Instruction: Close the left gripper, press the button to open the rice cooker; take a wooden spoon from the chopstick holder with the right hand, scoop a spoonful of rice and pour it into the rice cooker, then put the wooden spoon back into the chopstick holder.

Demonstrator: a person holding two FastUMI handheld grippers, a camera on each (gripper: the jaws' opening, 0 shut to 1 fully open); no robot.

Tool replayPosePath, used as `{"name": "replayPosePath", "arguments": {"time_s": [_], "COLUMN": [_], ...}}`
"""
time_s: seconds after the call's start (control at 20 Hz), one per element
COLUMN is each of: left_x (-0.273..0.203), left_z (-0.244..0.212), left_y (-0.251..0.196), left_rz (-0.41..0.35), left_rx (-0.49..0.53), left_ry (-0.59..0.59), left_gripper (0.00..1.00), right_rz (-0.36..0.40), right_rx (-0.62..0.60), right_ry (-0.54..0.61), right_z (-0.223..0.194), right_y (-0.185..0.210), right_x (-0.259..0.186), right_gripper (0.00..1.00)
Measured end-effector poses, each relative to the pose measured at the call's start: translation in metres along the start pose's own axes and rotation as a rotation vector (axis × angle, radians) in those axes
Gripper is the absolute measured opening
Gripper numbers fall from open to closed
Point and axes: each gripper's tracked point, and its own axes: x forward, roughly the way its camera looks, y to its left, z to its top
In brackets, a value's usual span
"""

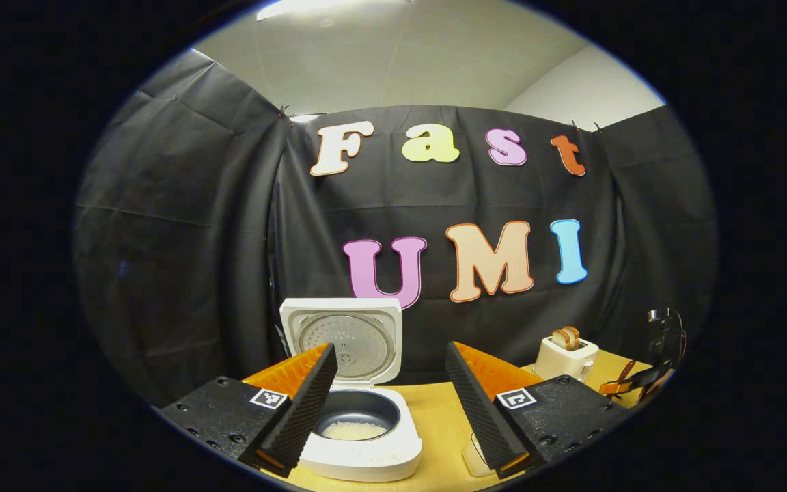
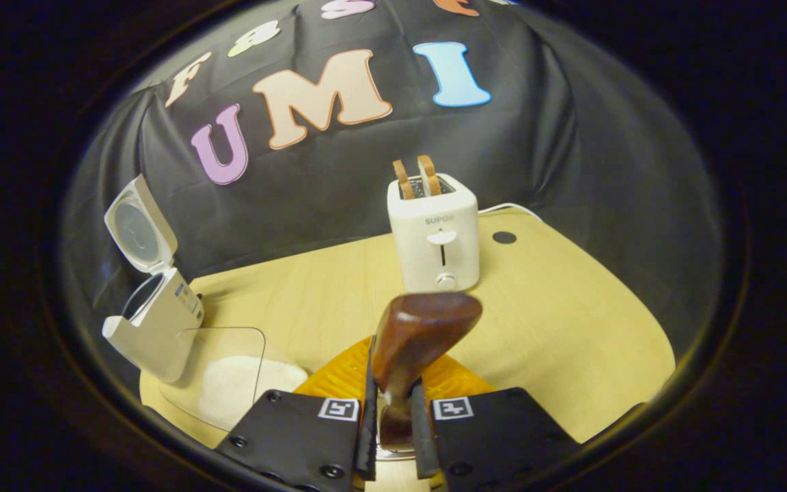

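Note:
The white rice cooker [image 1: 366,458] stands open in front of my left gripper [image 1: 391,350], its lid [image 1: 342,338] upright and a little rice in the dark pot [image 1: 354,429]. My left gripper is open, its fingers on either side of the cooker and apart from it. In the right gripper view, my right gripper [image 2: 393,400] is shut on the handle of a dark wooden spoon [image 2: 424,321], whose bowl points up toward the toaster. The rice cooker [image 2: 158,328] sits far to the left there. A clear container of white rice [image 2: 236,379] lies beside it.
A white toaster [image 2: 434,236] with two slices in it stands at the back of the yellow wooden table [image 2: 571,328]. In the left gripper view the toaster [image 1: 566,357] is at the right, with the other gripper [image 1: 660,359] beyond it. Black cloth walls surround the table.

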Motion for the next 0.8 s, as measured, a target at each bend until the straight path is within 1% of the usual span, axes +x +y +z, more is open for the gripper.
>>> {"name": "replayPosePath", "arguments": {"time_s": [0.05, 0.1, 0.25, 0.4, 0.5, 0.55, 0.7, 0.75, 0.8], "left_x": [0.001, 0.002, 0.005, 0.011, 0.019, 0.025, 0.046, 0.055, 0.064], "left_z": [0.000, 0.000, 0.001, 0.000, -0.004, -0.004, 0.005, 0.008, 0.011], "left_y": [-0.001, -0.002, -0.002, 0.001, 0.006, 0.009, 0.023, 0.029, 0.036], "left_rz": [-0.002, -0.005, -0.012, -0.012, -0.010, -0.010, -0.003, 0.001, 0.005], "left_rx": [0.000, -0.001, -0.009, -0.014, -0.026, -0.035, -0.055, -0.059, -0.059], "left_ry": [-0.001, -0.001, -0.005, -0.007, 0.005, 0.010, -0.006, -0.010, -0.014], "left_gripper": [0.95, 0.95, 0.95, 0.95, 0.94, 0.94, 0.95, 0.93, 0.94], "right_rz": [-0.007, -0.017, -0.057, -0.128, -0.174, -0.180, -0.181, -0.183, -0.183], "right_rx": [0.005, 0.007, -0.028, -0.099, -0.137, -0.146, -0.169, -0.178, -0.186], "right_ry": [-0.016, -0.029, -0.081, -0.129, -0.189, -0.216, -0.287, -0.309, -0.330], "right_z": [0.007, 0.012, 0.032, 0.049, 0.071, 0.082, 0.110, 0.119, 0.127], "right_y": [-0.002, -0.003, -0.014, -0.030, -0.036, -0.035, -0.026, -0.023, -0.020], "right_x": [0.000, -0.004, -0.015, -0.030, -0.046, -0.053, -0.074, -0.082, -0.089], "right_gripper": [0.32, 0.30, 0.53, 0.76, 0.92, 1.00, 1.00, 1.00, 1.00]}}
